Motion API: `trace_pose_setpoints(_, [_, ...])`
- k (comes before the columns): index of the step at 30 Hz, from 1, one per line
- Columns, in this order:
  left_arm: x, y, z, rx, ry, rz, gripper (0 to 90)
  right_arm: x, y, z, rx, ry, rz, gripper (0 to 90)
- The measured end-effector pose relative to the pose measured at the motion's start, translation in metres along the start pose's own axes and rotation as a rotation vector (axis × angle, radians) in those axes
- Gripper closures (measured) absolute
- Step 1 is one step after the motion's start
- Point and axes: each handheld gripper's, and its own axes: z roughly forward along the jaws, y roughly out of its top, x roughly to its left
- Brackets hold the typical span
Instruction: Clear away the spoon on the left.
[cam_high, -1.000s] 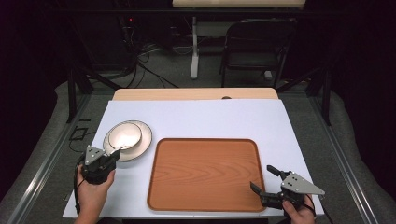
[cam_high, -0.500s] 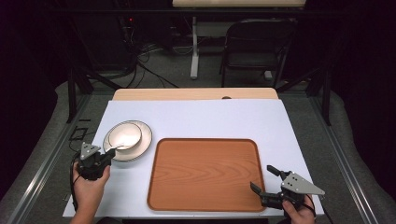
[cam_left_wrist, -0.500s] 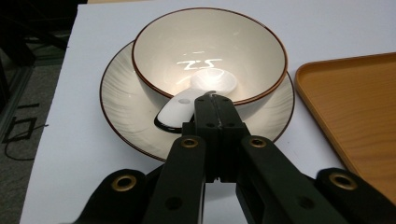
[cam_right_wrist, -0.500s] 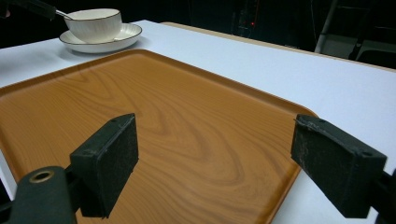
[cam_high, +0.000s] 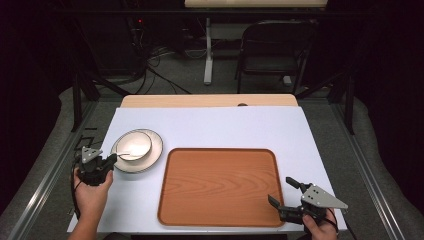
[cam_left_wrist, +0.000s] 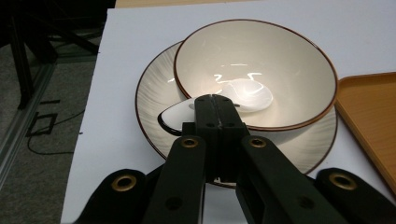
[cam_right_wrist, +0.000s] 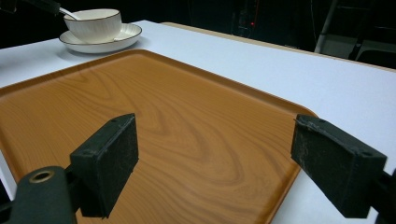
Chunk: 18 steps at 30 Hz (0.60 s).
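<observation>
While from above my left gripper (cam_high: 111, 159) just meets the bowl (cam_high: 133, 144), its own camera shows it clamped on the spoon (cam_left_wrist: 243, 95); my right gripper (cam_high: 283, 192) gapes over the tray (cam_high: 220, 185).

The left gripper (cam_high: 111, 160) now sits farther toward nine o'clock than a second ago, nearer the table's edge, its closed jaws pointing at three o'clock and clamped on the handle of the spoon (cam_left_wrist: 224, 99) (bowl end inside the bowl (cam_left_wrist: 261, 65)).
</observation>
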Motion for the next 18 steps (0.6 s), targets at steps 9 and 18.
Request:
trace_pose_setpoints(9, [0.008, 0.009, 0.010, 0.005, 0.026, -0.022, 90.0, 0.000, 0.000, 0.000, 0.001, 0.001, -0.001, 14.4])
trace_pose_setpoints(18, [0.013, 0.018, 0.019, 0.002, 0.044, -0.042, 90.0, 0.000, 0.000, 0.000, 0.000, 0.000, -0.001, 14.4])
